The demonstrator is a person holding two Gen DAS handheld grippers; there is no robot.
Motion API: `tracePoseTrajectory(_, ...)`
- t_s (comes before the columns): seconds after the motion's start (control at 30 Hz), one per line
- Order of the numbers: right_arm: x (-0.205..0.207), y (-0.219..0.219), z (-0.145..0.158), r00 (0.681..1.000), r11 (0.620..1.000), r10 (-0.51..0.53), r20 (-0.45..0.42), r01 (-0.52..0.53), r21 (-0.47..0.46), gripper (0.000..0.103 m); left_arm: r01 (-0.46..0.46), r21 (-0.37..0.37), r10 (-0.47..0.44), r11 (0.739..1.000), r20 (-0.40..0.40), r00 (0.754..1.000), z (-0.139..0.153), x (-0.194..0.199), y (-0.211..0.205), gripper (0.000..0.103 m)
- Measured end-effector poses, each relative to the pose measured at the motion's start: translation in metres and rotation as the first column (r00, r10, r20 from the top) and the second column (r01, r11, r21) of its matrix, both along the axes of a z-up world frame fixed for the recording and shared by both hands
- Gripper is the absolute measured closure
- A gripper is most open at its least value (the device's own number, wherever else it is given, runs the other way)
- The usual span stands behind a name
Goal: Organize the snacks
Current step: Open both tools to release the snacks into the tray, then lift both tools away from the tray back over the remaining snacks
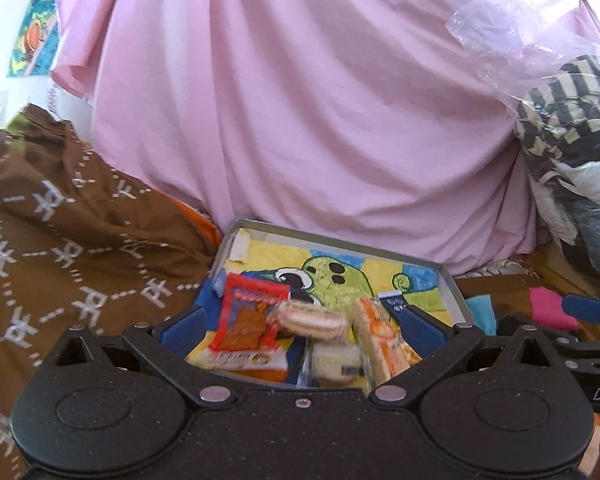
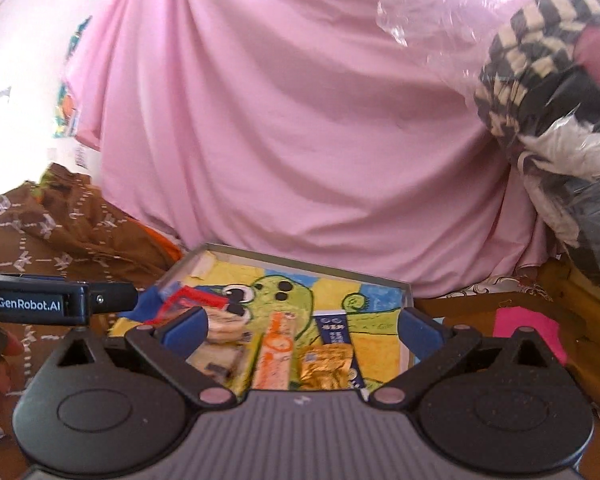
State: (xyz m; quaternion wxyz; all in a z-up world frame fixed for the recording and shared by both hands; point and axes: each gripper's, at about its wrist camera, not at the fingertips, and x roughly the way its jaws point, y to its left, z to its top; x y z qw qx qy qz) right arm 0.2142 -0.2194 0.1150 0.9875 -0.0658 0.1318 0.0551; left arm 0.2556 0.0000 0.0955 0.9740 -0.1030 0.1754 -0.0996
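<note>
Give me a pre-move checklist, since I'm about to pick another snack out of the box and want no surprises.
1. Left gripper open, holding nothing: ok.
2. Right gripper open, holding nothing: ok.
3. Snacks inside the box: ok; the red packet, orange bar and gold packet lie in it.
4. Snacks separated for a clean grasp: not ok; several overlap.
5. Grippers apart from each other: ok.
6. Snacks left outside the box: cannot tell.
</note>
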Motion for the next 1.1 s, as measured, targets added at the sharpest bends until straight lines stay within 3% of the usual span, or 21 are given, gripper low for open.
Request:
tracePoseTrajectory(0.37, -0.079, 0.019, -0.016, 1.000, 0.999, 0.012, 0.003, -0.012, 0.035, 0.000, -0.051, 0.046, 0.053, 0.998, -0.053, 0.997, -0.009, -0.092, 0.043, 0.001)
tracePoseTrajectory(0.7, -0.124, 0.041, -0.052, 0.991, 0.997, 0.065, -0.121, -0.060, 0.043, 0.000, -0.055, 0.106, 0.072, 0.993, -0.166, 0.984, -0.047, -0.155, 0.065, 0.001)
tracePoseTrajectory(0.9, -0.143, 0.057, -0.080, 0.968, 0.995, 0.103, -0.230, -0.103, 0.014, 0.000, -0.029, 0.125, 0.061, 0.992, -0.255, 0.965, -0.076, -0.178, 0.071, 0.001)
tracePoseTrajectory(1.1, -0.155, 0.065, -0.101, 0.938, 0.992, 0.124, -0.323, -0.129, 0.006, 0.000, -0.008, 0.149, 0.052, 0.989, -0.293, 0.955, -0.090, -0.192, 0.073, 0.001)
